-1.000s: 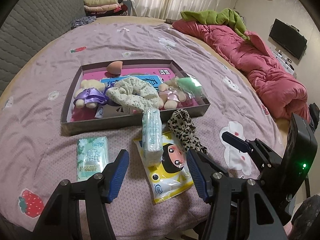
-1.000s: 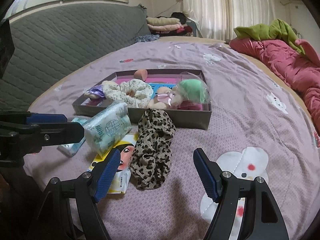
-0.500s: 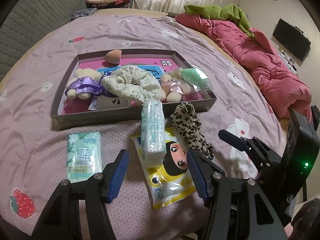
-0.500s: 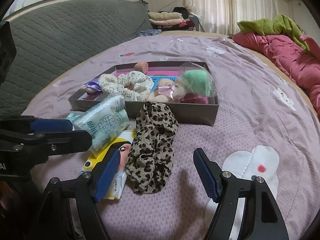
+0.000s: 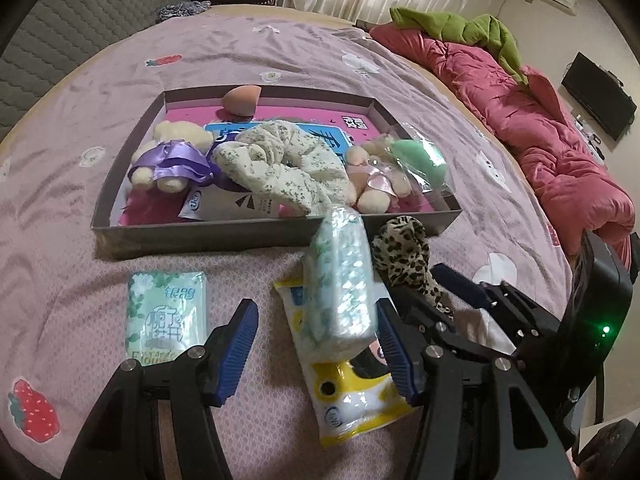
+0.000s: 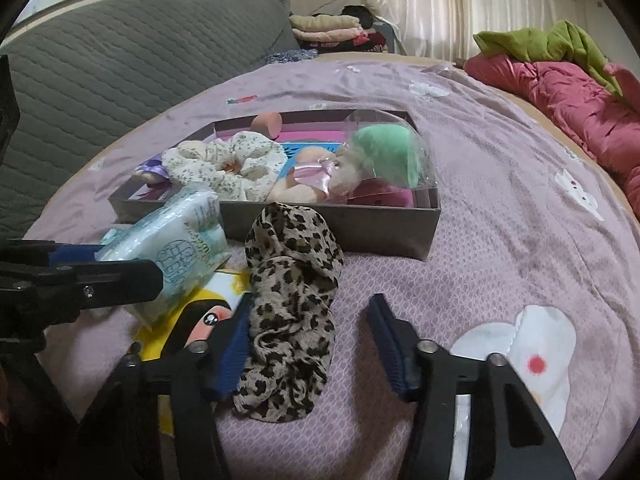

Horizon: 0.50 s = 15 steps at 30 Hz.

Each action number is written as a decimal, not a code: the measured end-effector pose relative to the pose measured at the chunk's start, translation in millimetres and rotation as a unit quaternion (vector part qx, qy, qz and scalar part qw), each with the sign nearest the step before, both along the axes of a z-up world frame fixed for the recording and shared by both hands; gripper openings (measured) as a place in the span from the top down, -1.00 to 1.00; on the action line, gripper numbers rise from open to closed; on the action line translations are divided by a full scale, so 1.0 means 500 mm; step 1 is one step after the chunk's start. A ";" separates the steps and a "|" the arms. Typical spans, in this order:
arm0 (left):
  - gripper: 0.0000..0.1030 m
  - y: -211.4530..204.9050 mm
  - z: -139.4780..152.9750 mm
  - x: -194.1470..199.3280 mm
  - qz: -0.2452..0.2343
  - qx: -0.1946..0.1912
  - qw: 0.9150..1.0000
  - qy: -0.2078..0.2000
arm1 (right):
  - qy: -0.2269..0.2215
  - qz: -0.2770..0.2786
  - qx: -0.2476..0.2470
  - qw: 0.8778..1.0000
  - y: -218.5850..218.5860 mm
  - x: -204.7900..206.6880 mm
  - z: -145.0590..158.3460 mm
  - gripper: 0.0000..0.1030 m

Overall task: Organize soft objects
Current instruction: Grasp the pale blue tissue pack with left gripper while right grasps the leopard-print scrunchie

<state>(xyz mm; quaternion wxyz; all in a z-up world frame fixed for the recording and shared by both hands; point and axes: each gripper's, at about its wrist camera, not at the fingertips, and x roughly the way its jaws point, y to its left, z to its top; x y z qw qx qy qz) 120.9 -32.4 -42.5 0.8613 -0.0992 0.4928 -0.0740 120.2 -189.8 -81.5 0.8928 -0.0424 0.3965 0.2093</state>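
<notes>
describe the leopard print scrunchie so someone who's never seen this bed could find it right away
On the purple bedspread, find the shallow grey box of soft toys. Just outside its near wall lies the leopard print scrunchie, between the open fingers of the right gripper. It is the only spotted tan-and-black fabric; beside it are a pale green tissue pack and a yellow cartoon packet.

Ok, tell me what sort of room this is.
Most likely a bedroom: the work surface is a bed with a purple sheet, a bunched pink quilt lies along one side, and folded clothes are stacked by the curtains.
</notes>
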 end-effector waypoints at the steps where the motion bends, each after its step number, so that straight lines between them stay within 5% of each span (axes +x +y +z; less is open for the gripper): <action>1: -0.15 -0.001 -0.001 0.003 0.000 0.000 1.000 0.000 | 0.000 0.002 0.000 1.000 0.000 0.002 -0.001 0.16; 3: -0.15 -0.006 -0.003 0.006 -0.004 0.001 1.000 0.000 | -0.002 0.008 0.000 1.000 0.002 0.003 0.000 0.36; 10: -0.11 -0.032 -0.013 0.021 -0.018 0.006 1.000 0.003 | 0.012 0.005 0.028 1.000 -0.018 0.020 -0.001 0.54; 15: 0.38 -0.047 -0.025 0.028 -0.025 0.015 1.000 0.007 | 0.016 0.006 0.038 0.999 -0.029 0.024 0.002 0.63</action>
